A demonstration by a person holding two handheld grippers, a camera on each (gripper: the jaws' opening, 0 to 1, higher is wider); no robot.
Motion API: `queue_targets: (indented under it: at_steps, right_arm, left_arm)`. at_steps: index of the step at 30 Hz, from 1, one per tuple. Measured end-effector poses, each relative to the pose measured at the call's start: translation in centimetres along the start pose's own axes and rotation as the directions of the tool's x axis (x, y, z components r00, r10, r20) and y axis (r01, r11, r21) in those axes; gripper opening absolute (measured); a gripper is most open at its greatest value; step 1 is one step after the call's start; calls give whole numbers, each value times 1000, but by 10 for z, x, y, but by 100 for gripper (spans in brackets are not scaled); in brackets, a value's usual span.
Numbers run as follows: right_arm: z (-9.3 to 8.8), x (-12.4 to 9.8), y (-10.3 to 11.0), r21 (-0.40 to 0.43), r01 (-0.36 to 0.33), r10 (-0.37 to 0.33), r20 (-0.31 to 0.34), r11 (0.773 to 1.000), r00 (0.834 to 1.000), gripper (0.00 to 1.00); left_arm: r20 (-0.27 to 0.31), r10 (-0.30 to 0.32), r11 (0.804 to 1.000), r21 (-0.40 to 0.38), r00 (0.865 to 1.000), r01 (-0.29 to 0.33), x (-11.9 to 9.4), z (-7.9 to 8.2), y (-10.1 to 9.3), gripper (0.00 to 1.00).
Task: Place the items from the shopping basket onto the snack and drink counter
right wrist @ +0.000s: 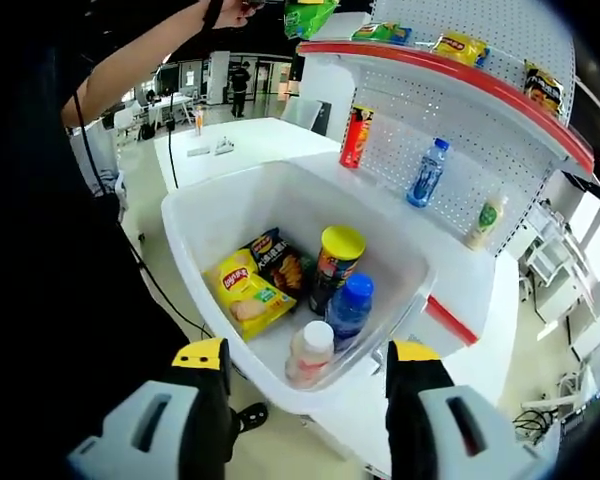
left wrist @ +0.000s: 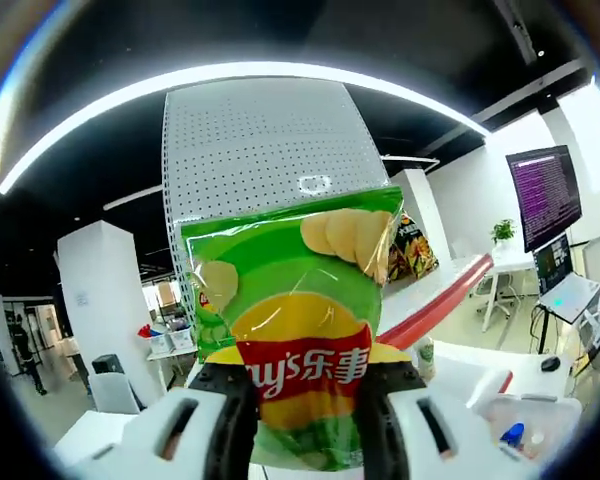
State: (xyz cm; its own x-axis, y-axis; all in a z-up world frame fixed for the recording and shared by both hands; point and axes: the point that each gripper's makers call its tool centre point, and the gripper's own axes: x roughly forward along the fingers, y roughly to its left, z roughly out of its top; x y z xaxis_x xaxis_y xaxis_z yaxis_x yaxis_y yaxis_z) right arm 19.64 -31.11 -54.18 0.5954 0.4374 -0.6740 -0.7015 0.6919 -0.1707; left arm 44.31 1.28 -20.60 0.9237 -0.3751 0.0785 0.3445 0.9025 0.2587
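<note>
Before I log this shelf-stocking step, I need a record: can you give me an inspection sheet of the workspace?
Surface: white counter under a red-edged upper shelf with pegboard backing.
Job's things: green chip bag held up; white basket holds yellow chip bag, dark chip bag, yellow-lidded can, blue-capped bottle, white-capped bottle.
Clutter: red can, two bottles on the counter; snack bags on the upper shelf.
Grippers: left gripper shut on green chip bag; right gripper open, empty.
Cables: black cable beside the basket.
Surroundings: office desks, monitor.
</note>
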Motion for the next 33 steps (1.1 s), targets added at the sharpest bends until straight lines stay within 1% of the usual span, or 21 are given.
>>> queue_targets:
  at_steps: [4, 9, 11, 15, 18, 21, 23, 25, 27, 30, 31, 32, 33]
  right_arm:
    - [-3, -3, -2, 4, 11, -11, -5, 1000, 1000, 62]
    - [1, -6, -3, 1, 12, -12, 14, 1000, 1000, 62]
    - [-1, -6, -5, -10, 18, -18, 3, 1000, 1000, 62]
    - [1, -5, -7, -2, 19, -19, 12, 1000, 1000, 62]
    - [1, -5, -7, -5, 20, -20, 11, 1000, 1000, 62]
    - [0, -8, -8, 9, 22, -23, 17, 1000, 1000, 62]
    - [-3, -8, -9, 15, 25, -25, 11, 1000, 1000, 62]
    - [-5, -7, -11, 7, 34, -34, -2, 999, 999, 62]
    - [-5, -7, -12, 15, 38, -38, 3, 999, 999, 61]
    - [-3, -8, -12, 25, 40, -40, 14, 999, 999, 61]
    - [-4, -8, -12, 27, 43, -43, 13, 999, 999, 61]
    - [-5, -8, -12, 29, 45, -45, 9, 999, 999, 61]
    - [-6, -7, -12, 31, 47, -47, 5, 998, 999, 61]
  left_arm:
    - [7, 23, 1000, -4, 1000, -23, 12, 10, 12, 38]
    - [25, 61, 998, -14, 998, -61, 23, 23, 22, 38]
    - [23, 77, 997, -15, 997, -76, 28, 24, 28, 38]
    - [12, 102, 995, -11, 995, -102, 38, 28, 39, 38]
    - [32, 117, 993, -15, 993, -116, 46, 38, 45, 38]
    - [36, 142, 990, 12, 989, -142, 52, 48, 53, 38]
    - [44, 150, 989, 9, 988, -150, 58, 54, 59, 38]
    - [37, 157, 988, -6, 987, -157, 64, 55, 64, 38]
    - [31, 158, 987, -30, 987, -157, 71, 54, 69, 38]
    - [12, 175, 984, -39, 984, -175, 82, 49, 78, 38]
    - [9, 184, 982, -53, 983, -184, 84, 47, 82, 38]
    - [-4, 191, 977, -98, 982, -190, 87, 43, 85, 38]
    - [-4, 189, 978, -89, 982, -189, 91, 43, 89, 38]
